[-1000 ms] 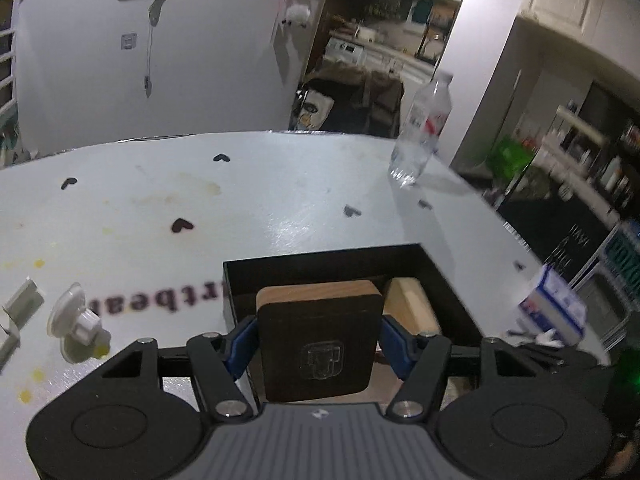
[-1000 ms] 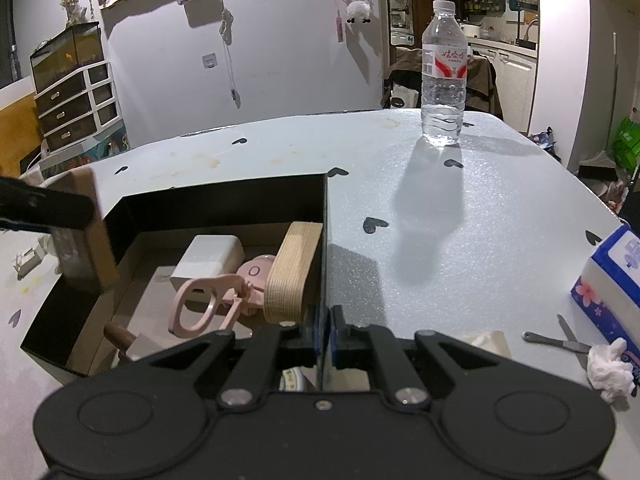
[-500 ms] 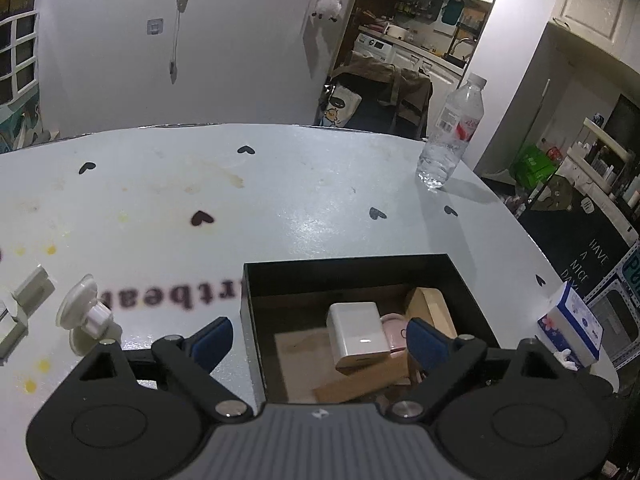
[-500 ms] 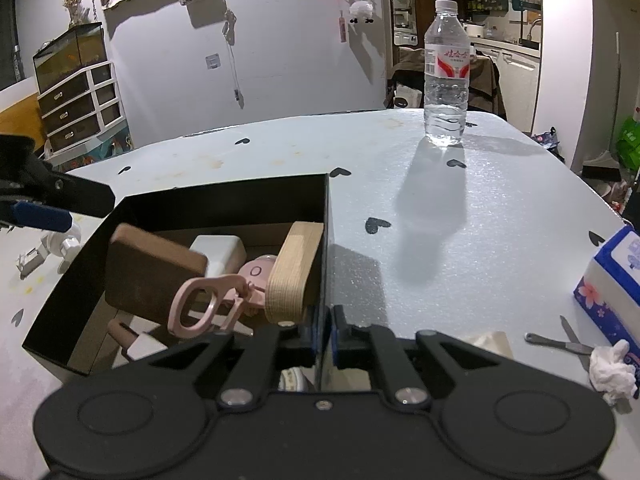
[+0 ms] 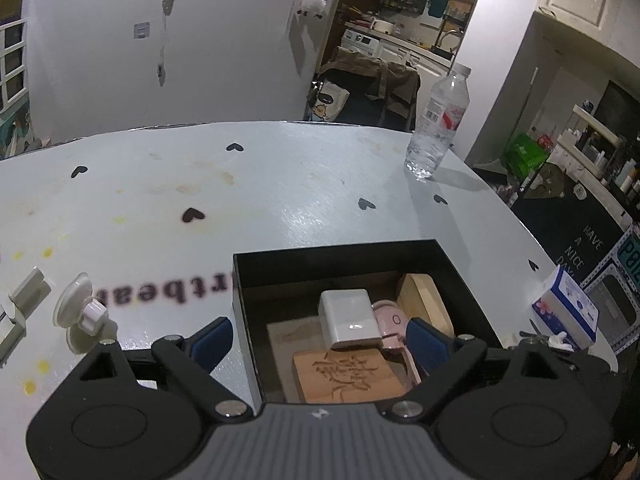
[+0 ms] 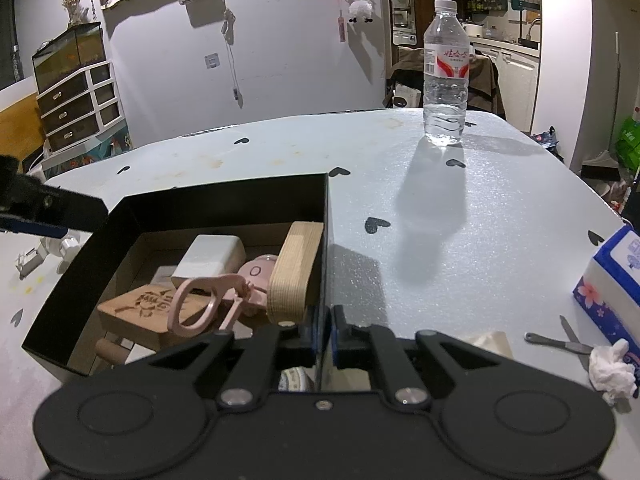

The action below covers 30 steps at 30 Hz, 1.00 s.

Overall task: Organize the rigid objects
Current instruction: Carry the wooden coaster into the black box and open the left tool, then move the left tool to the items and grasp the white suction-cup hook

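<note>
In the left wrist view the left gripper (image 5: 320, 340) body covers the near wall of the black box (image 5: 340, 249) and the near end of the carved wooden block (image 5: 347, 376) at six o'clock. The pink item (image 5: 390, 322) beside the white adapter (image 5: 349, 318) is half hidden behind a blue pad. Mirrored lettering (image 5: 160, 300) on the table at nine o'clock is blurred. At three o'clock a sign (image 5: 584, 249) is cut short by dark edge. In the right wrist view the right gripper (image 6: 326, 330) masks the box's near corner; a patterned round thing (image 6: 294, 380) below it is too obscured to name. The tissue box (image 6: 610, 284) is cropped at three o'clock.
</note>
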{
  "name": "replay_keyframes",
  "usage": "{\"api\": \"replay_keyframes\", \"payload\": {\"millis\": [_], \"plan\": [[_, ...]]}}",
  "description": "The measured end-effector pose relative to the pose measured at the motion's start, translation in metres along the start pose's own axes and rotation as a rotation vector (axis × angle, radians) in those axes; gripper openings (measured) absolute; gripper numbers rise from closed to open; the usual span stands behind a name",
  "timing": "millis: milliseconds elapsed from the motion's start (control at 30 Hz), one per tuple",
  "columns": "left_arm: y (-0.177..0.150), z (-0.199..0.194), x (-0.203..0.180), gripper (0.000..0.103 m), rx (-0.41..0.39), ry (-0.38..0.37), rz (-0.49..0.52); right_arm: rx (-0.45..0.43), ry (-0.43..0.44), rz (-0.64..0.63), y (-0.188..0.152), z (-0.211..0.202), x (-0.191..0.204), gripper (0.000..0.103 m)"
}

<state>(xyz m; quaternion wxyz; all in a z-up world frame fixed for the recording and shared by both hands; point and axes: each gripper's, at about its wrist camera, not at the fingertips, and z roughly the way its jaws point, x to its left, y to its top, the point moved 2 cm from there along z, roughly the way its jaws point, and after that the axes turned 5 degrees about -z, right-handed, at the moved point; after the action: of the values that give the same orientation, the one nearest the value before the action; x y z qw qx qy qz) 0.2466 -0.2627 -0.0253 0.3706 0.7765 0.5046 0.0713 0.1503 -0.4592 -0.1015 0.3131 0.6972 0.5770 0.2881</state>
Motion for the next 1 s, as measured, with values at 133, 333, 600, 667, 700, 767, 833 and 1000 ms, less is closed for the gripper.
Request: {"api": "replay_keyframes", "payload": {"millis": [133,333,600,667,700,767,833,1000], "plan": [[-0.002,-0.002,-0.003,0.093,0.009,-0.01,0.011,0.0,0.0,0.0,0.0,0.0,0.0,0.007],[-0.005,-0.005,-0.008,0.096,0.014,-0.021,0.026,0.0,0.0,0.0,0.0,0.0,0.0,0.007],[-0.011,-0.018,-0.008,0.103,0.01,-0.037,0.031,0.0,0.0,0.0,0.0,0.0,0.0,0.007],[-0.014,-0.021,-0.006,0.103,0.01,-0.037,0.035,0.0,0.0,0.0,0.0,0.0,0.0,0.007],[-0.015,-0.023,-0.005,0.103,0.012,-0.035,0.036,0.0,0.0,-0.001,0.0,0.0,0.0,0.007],[-0.018,-0.026,-0.003,0.103,0.015,-0.032,0.035,0.001,-0.001,-0.001,0.0,0.0,-0.001,0.006],[-0.021,-0.03,0.001,0.103,0.014,-0.024,0.038,0.001,-0.002,-0.001,0.0,0.0,-0.001,0.006],[-0.029,-0.041,0.018,0.103,0.002,0.005,0.025,0.002,-0.008,-0.003,0.0,0.001,-0.001,0.006]]}}
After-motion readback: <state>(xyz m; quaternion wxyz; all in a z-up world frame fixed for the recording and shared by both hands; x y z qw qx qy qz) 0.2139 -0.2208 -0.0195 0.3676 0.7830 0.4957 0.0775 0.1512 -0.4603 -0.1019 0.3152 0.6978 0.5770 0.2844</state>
